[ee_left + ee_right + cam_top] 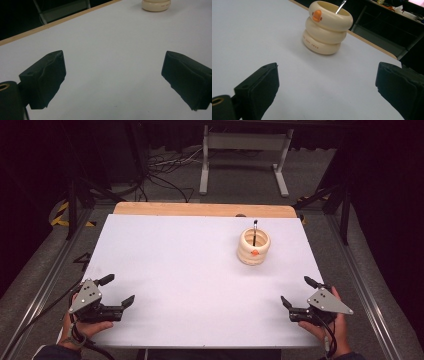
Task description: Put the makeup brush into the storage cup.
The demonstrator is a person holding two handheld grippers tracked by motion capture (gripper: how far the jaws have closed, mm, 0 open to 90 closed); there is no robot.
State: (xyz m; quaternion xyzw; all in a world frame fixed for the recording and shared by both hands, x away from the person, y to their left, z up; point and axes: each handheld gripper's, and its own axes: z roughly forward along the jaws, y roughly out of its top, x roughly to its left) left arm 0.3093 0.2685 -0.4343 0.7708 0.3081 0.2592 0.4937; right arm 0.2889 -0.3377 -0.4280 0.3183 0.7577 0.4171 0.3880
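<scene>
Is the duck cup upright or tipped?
Upright: the duck cup sits flat on the table, mouth up, a thin stick standing inside.

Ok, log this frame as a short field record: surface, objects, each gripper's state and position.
surface: white table with a wooden far edge
holder: cream ringed duck-face cup, upright, far right of the table
contents: thin dark-handled tool standing in the cup
left gripper: open, near left edge, holding nothing
right gripper: open, near right edge, holding nothing, closer to the cup
contact: neither gripper touches the cup

A cream ringed holder (253,246) with an orange beak stands on the white table (190,275).
</scene>
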